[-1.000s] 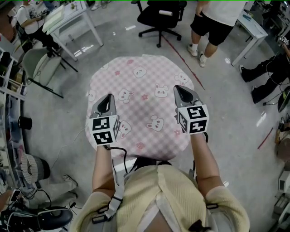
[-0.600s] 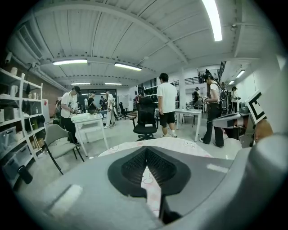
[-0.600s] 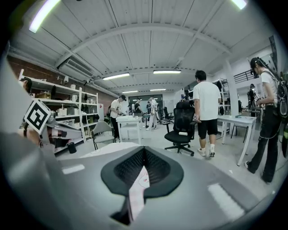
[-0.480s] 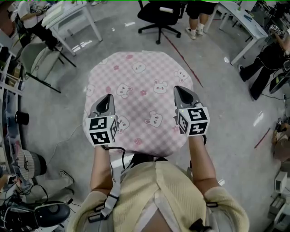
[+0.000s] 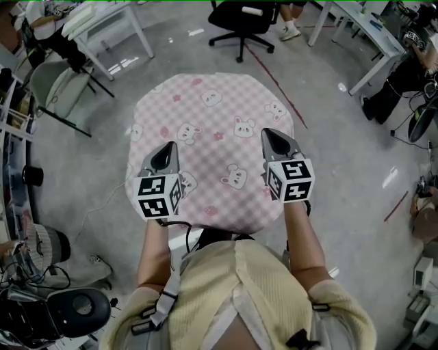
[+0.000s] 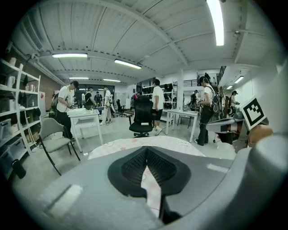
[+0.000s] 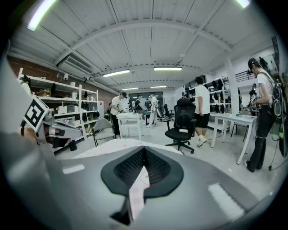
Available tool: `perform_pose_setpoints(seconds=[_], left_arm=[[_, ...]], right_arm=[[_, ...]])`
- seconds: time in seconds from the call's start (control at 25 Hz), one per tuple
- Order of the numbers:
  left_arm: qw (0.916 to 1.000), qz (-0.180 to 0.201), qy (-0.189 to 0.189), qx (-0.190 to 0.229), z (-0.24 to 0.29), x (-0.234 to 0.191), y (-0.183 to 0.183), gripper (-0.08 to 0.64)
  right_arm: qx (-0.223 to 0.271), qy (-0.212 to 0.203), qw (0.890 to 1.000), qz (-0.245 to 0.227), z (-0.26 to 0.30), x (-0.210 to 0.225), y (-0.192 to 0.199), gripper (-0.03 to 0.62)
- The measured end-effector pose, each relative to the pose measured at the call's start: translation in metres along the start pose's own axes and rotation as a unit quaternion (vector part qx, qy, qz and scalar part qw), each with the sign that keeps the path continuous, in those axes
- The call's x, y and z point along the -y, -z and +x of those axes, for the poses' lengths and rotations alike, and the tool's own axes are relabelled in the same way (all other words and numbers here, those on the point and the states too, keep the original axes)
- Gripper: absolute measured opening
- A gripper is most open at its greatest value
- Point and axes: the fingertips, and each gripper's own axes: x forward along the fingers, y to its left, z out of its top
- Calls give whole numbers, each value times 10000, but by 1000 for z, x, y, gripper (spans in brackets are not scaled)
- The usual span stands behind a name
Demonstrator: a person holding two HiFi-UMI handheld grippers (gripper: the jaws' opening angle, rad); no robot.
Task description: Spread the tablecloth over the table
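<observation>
A pink checked tablecloth [image 5: 212, 130] printed with white animal faces lies over a round table and hangs past its rim. My left gripper [image 5: 166, 152] is over the cloth's near left part, and its jaws are closed with a strip of pink cloth between them [image 6: 145, 152]. My right gripper [image 5: 274, 139] is over the near right part, likewise shut with a fold of the cloth running down between its jaws [image 7: 143, 152]. In the gripper views the tablecloth [image 6: 135, 143] [image 7: 105, 146] stretches away ahead of the tips.
A black office chair [image 5: 239, 20] stands beyond the table. A white table [image 5: 102, 31] and a grey chair [image 5: 48, 85] are at the far left, a white desk [image 5: 369, 34] at the far right. Dark gear [image 5: 68, 314] sits on the floor near left. People stand farther off.
Both grippers have stayed in place, closed over the cloth. The person standing beyond the table at the upper right has walked almost out of the head view.
</observation>
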Motion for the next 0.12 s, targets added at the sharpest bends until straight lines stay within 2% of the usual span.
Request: perform_pose_setpoints(seconds=[0.12], left_arm=[[10000,21,29,-16,4,0,3,6]], right_arm=[[-15,-12,10000,-2,6,-2,3,3]])
